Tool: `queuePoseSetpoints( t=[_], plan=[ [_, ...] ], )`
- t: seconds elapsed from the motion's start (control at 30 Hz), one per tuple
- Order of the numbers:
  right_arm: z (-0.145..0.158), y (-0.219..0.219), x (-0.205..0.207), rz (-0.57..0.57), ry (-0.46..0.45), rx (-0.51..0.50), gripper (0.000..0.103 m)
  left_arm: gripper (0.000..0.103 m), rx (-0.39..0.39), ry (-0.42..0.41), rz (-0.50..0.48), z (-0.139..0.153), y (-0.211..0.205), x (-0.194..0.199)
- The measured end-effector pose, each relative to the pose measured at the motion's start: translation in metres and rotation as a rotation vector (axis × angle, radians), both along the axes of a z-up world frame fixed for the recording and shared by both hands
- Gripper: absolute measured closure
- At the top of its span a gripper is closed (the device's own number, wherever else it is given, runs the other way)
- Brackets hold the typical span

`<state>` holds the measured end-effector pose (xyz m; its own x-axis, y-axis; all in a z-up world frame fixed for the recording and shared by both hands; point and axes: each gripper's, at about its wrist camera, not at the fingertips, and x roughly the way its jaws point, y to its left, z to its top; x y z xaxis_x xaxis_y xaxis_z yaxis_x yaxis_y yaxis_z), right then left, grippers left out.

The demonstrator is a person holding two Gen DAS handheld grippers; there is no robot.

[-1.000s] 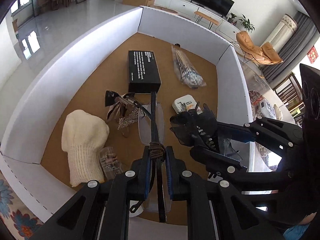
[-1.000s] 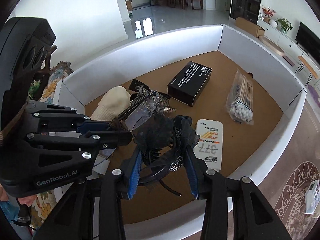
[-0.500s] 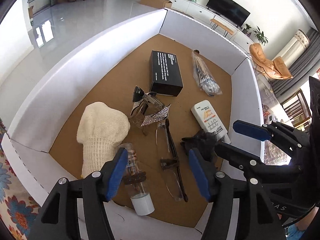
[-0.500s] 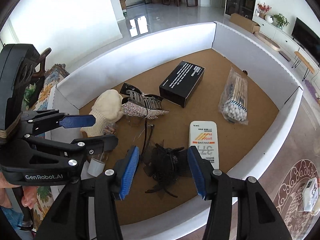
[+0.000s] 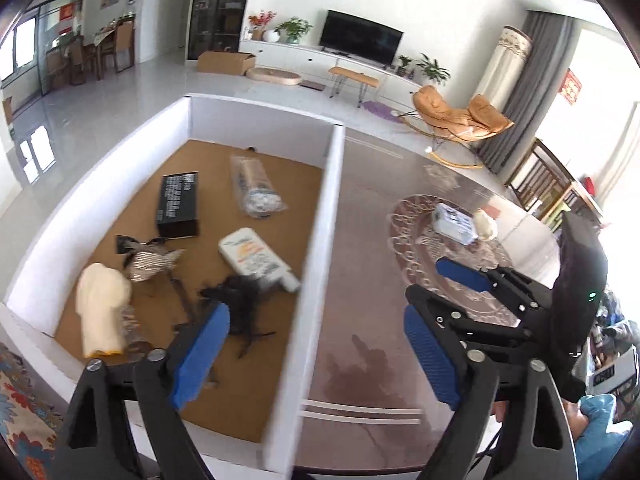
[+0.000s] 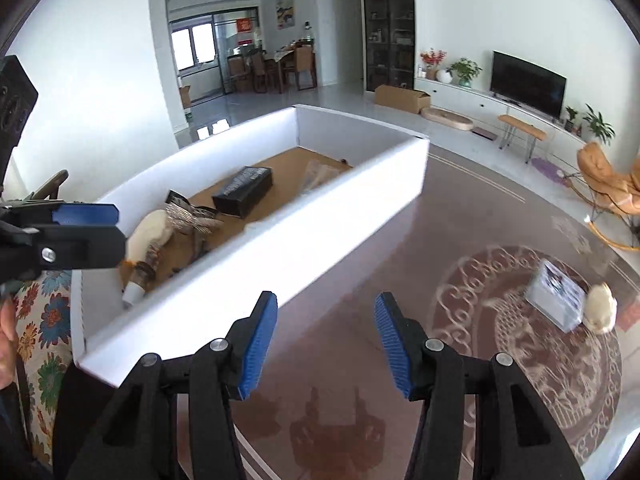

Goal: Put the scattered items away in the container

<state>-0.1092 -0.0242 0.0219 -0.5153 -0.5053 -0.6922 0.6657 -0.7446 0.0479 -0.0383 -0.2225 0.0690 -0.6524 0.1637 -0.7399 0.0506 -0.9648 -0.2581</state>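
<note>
The white-walled container (image 5: pixel 326 208) runs lengthwise away from the cameras, its long axis from near left to far. In the left wrist view it lies under and left of the left gripper (image 5: pixel 316 352), whose left finger hangs over the brown floor of the box while the right finger is past the wall, over the glossy table (image 5: pixel 360 248). Ahead of that left finger lie a cream knit hat (image 5: pixel 100 304), a black feathery hair clip (image 5: pixel 240 300), a white sunscreen tube (image 5: pixel 256 258) pointing its cap toward the near wall, a black box (image 5: pixel 178 204) and a clear bag of cotton swabs (image 5: pixel 256 188), both lying lengthwise with the container. The left jaws have just been opening and stand wide with nothing between them.

The right wrist view shows the right gripper (image 6: pixel 326 344) over bare table, right of the container, jaws parted and empty. Only this view hides the tube behind the wall, yet shows a small box (image 6: pixel 556 300) beyond its right finger.
</note>
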Motion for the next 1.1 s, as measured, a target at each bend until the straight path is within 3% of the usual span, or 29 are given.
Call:
queuePoseSetpoints(
  t=[0.1, 0.27, 0.43, 0.57, 0.83, 1.0, 1.1],
  plan=[
    [-0.027, 0.074, 0.003, -0.132, -0.031, 0.042, 0.051, 0.009, 0.033, -0.015, -0.092, -0.021, 0.062, -0.004],
    [-0.053, 0.19, 0.01, -0.379, -0.07, 0.042, 0.051, 0.009, 0.019, -0.083, -0.177, -0.084, 0.16, -0.025],
    [-0.058, 0.261, 0.012, -0.516, -0.058, 0.015, 0.051, 0.009, -0.027, -0.072, -0.217, -0.116, 0.23, -0.043],
    [-0.062, 0.279, 0.008, -0.541, -0.054, -0.001, 0.051, 0.009, -0.071, -0.067, -0.235, -0.123, 0.261, -0.062],
    [-0.084, 0.287, -0.001, -0.556, -0.14, -0.081, 0.051, 0.009, -0.134, -0.04, -0.26, -0.127, 0.283, -0.094],
    [-0.086, 0.292, -0.004, -0.562, -0.162, -0.112, 0.051, 0.009, -0.106, -0.055, -0.238, -0.142, 0.276, -0.105],
    [-0.088, 0.293, -0.005, -0.563, -0.165, -0.121, 0.051, 0.009, -0.108, -0.021, -0.23, -0.145, 0.274, -0.1]
  ],
)
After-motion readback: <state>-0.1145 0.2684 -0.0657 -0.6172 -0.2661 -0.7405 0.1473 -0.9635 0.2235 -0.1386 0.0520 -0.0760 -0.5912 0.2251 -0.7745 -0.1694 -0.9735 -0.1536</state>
